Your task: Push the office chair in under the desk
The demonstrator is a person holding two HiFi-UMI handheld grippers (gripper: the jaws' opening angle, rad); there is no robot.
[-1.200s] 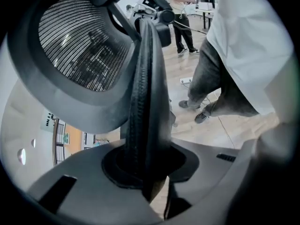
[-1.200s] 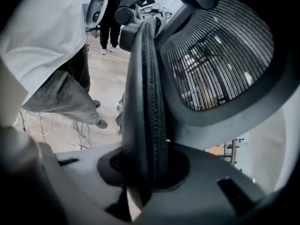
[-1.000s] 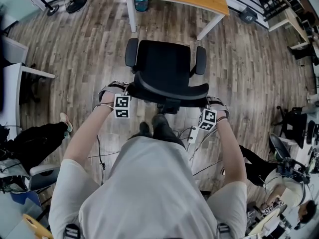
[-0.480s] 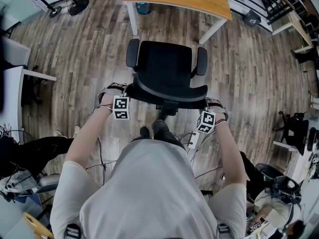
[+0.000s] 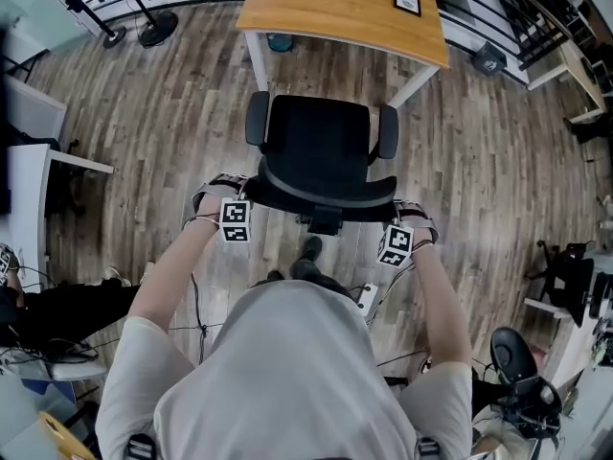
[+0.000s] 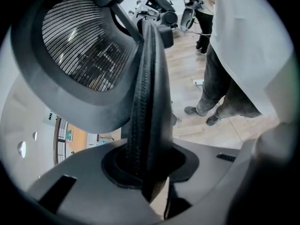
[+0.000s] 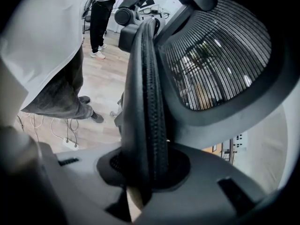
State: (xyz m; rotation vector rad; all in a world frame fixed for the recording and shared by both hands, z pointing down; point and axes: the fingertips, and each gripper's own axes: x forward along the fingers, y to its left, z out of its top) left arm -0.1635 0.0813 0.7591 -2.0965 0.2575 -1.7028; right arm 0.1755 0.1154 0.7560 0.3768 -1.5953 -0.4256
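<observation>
1. The fingers of your left gripper were closed on the backrest of the office chair, with its padded side rim pinched between them.
2. The fingers of your right gripper gripped the opposite rim of the backrest the same way, so you held the chair from behind at both sides.
3. The chair stood on the wooden floor, facing the tabletop and roughly lined up between its two white legs. The front of the seat lay near the tabletop's near edge but was not under it. The whole seat and both armrests showed in the open.
4. Judged from that, you had the grip and the alignment, and the approach looked well along. The actual tucking-in was not yet done.
5. What was left for you was to roll the chair forward until the seat passed beneath the tabletop, keeping the armrests clear of the legs, then let go of the backrest on both sides.
</observation>
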